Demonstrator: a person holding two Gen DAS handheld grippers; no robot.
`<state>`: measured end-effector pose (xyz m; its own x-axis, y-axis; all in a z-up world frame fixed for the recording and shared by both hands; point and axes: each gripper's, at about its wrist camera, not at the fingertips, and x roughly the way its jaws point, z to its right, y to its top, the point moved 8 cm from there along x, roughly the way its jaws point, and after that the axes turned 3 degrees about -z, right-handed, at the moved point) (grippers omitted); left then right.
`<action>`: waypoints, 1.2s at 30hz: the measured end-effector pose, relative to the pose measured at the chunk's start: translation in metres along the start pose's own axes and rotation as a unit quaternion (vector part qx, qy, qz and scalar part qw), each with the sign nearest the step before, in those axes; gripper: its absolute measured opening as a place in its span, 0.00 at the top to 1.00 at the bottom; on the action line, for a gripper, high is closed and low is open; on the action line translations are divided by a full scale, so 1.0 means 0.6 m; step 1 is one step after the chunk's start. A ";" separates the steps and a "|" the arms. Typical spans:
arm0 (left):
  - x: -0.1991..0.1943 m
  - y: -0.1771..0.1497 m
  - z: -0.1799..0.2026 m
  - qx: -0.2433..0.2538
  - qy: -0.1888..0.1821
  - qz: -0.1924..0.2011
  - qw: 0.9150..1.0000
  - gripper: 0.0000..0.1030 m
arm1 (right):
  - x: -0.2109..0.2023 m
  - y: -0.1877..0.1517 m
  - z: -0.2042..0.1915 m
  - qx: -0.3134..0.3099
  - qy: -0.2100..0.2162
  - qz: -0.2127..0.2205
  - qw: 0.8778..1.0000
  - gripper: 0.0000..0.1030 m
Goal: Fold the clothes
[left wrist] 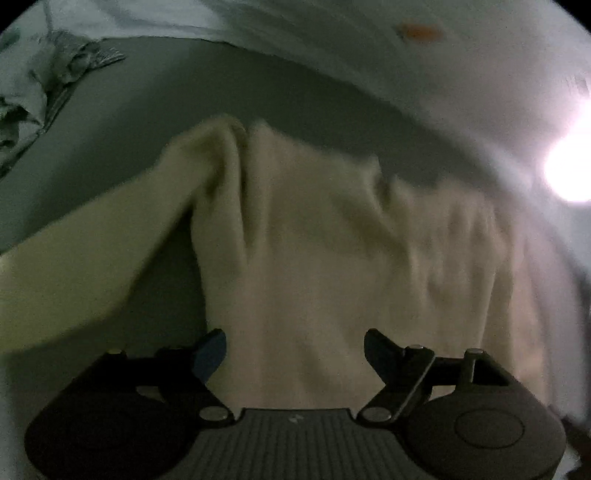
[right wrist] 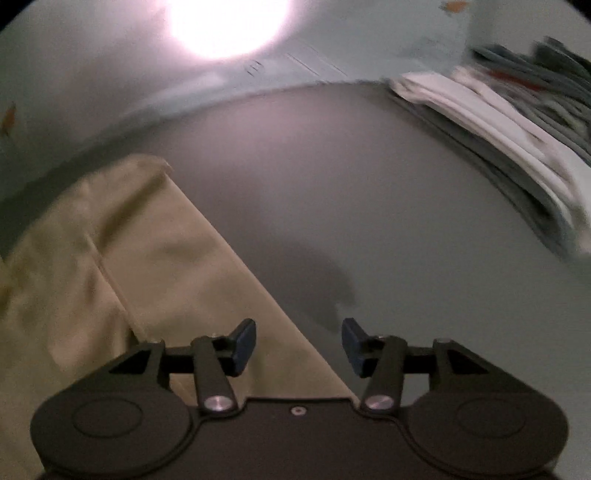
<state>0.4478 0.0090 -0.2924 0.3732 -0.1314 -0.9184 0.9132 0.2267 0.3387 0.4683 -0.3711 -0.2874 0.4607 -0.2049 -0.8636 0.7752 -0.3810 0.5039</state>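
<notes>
A cream garment (left wrist: 332, 240) lies spread on the grey table (left wrist: 147, 110), one sleeve reaching out to the left and a ridge of fabric bunched at its far left corner. My left gripper (left wrist: 295, 350) hovers over its near part, jaws wide apart, with nothing pinched between them. In the right wrist view the same garment (right wrist: 129, 258) shows as a beige panel with a seam and a straight diagonal edge. My right gripper (right wrist: 299, 343) stands open over that edge, left finger above the cloth, right finger above bare table, apart from both.
A stack of folded white and grey clothes (right wrist: 498, 122) sits at the far right of the table (right wrist: 369, 184). Patterned fabric (left wrist: 44, 81) is heaped at the far left. A pale wall with an orange mark (left wrist: 419, 32) and a bright glare (right wrist: 225, 22) lies beyond the table's edge.
</notes>
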 end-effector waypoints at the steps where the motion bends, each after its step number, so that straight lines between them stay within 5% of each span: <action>1: 0.002 -0.023 0.008 0.008 0.003 -0.011 1.000 0.18 | -0.001 -0.013 0.005 0.003 0.002 -0.004 1.000 0.43; 5: 0.011 -0.073 0.029 0.075 0.052 -0.013 0.996 0.12 | -0.006 -0.027 0.005 -0.020 0.032 0.011 0.999 0.48; 7: 0.015 -0.095 0.033 0.102 0.077 -0.014 0.992 0.02 | -0.007 -0.027 0.004 -0.049 0.057 0.021 0.997 0.85; 9: 0.016 -0.110 0.031 0.107 0.079 0.004 0.991 0.00 | -0.008 -0.020 0.007 -0.059 0.080 0.018 0.995 0.97; 13: 0.011 -0.107 0.035 0.108 0.078 0.015 0.991 0.00 | -0.024 0.005 0.046 -0.054 0.078 0.046 0.994 0.97; 22: -0.024 -0.130 -0.001 0.071 0.094 -0.005 0.993 0.00 | -0.025 0.056 0.177 -0.035 -0.076 0.082 0.993 0.92; 27: -0.058 -0.191 -0.063 0.042 0.093 -0.018 0.995 0.00 | -0.065 -0.014 0.151 0.002 0.043 0.069 0.997 0.80; 31: -0.072 -0.221 -0.074 0.046 0.068 -0.004 0.997 0.06 | -0.090 -0.089 0.089 -0.010 0.160 0.043 0.986 0.57; 36: -0.079 -0.232 -0.075 0.053 0.066 0.027 0.996 0.30 | -0.080 -0.130 0.039 -0.051 0.176 0.032 0.983 0.50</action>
<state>0.2959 0.0271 -0.3053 0.4047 0.0079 -0.9144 0.9069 0.1252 0.4024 0.3755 -0.3528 -0.2859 0.6164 0.1063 -0.7802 0.7711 -0.2823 0.5707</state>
